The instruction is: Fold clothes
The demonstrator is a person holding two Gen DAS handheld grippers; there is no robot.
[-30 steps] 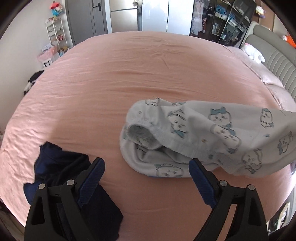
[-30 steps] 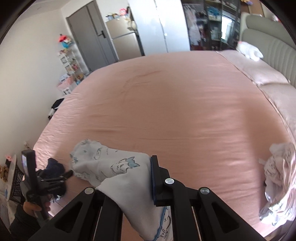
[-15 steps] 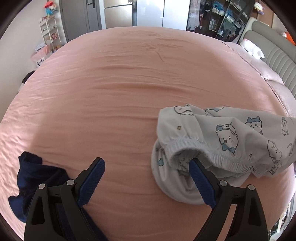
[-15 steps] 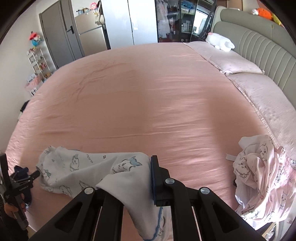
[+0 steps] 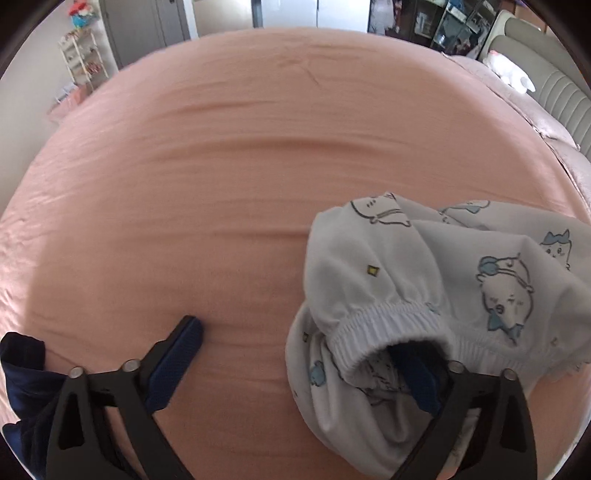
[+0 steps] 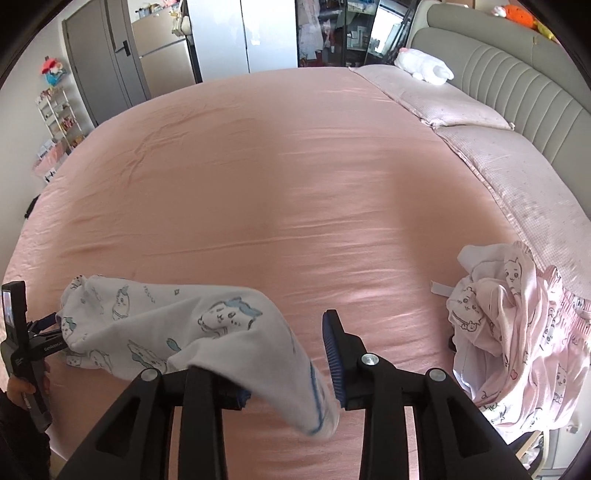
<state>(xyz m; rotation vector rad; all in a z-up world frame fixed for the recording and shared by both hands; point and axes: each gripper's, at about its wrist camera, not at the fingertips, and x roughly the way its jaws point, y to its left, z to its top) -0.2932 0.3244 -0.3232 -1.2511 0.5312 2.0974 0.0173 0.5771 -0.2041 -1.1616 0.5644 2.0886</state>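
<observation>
White printed pants (image 5: 424, 280) nearer left tongs (image 5: 299, 354), parted, right tongs (image 6: 291, 347) released now

Bed: a wide pink sheet (image 6: 295, 192), lightly creased, fills both views.
Headboard: grey padded panels (image 6: 517, 85) on the right, two pale pillows (image 6: 436, 96) along it.
Far wall: grey door (image 6: 99, 74), fridge (image 6: 166, 62), white wardrobe (image 6: 243, 37), dark cluttered shelves (image 6: 347, 33).
Left: white wall, small wire rack (image 6: 59, 110).
Light: soft daylight.

Pink bed (image 6: 295, 177) with scattered clothes (image 6: 517, 332).
</observation>
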